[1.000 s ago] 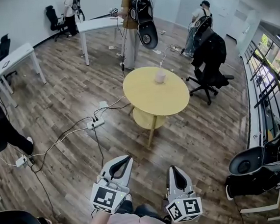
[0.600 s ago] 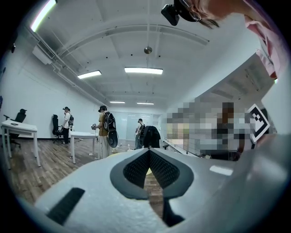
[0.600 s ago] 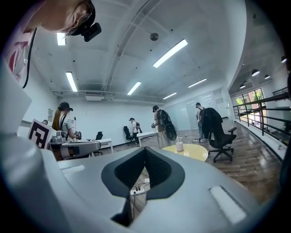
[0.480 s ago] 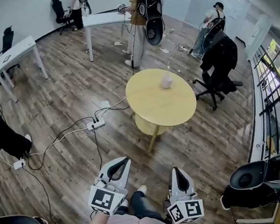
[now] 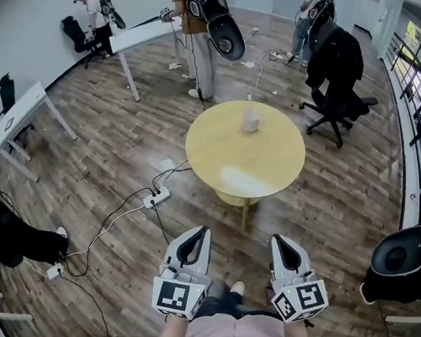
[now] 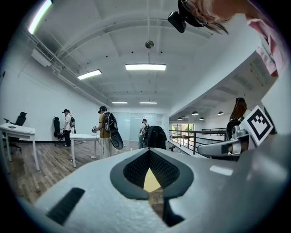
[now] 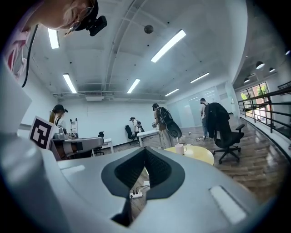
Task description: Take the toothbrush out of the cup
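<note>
We note both grippers on the near side of the round yellow table [image 5: 233, 173], well apart from it. The left gripper [image 5: 200, 232] has its jaws closed tip to tip, with nothing between them. The right gripper [image 5: 283, 238] is likewise closed and empty. The pale pink cup [image 5: 250, 119] stands upright on the table's far half, near the rim. We see the toothbrush [image 7: 177, 141] standing in the cup, its white handle above the rim.
</note>
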Tool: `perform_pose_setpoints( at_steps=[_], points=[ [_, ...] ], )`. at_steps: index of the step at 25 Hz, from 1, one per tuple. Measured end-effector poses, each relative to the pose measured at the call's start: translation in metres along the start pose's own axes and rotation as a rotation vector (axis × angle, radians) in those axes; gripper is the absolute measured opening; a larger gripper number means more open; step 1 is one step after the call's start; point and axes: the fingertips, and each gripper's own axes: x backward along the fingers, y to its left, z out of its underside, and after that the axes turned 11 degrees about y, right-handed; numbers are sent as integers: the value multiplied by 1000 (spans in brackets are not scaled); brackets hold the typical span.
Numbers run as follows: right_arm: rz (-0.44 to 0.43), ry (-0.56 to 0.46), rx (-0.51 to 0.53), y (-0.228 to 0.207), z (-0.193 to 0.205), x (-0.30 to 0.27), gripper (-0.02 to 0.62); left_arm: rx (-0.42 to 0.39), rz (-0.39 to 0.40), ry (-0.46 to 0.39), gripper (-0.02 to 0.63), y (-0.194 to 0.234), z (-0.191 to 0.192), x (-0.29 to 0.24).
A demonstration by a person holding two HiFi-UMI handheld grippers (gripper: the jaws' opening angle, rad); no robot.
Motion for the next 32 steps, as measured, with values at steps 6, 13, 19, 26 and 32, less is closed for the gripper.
perform_pose_setpoints(
  at_steps=[6,13,19,26,32],
  points=[
    [8,12,-9,-32,-14,-58,3,-14,-26,12,-5,31,-9,-62],
    [66,3,-10,-67,-59,-143,3,-49,37,0,-5,82,-36,-148],
    [94,19,-24,-82,-81,-191,3,-15,83,9,-5,110,-48,-199],
    [99,73,-53,-123,-82,-236,3,39,78,57,-5,130,-40,-261],
    [66,92,-39,-178,-101,-278,3,46,33,72,-5,138,-47,-324]
  ],
)
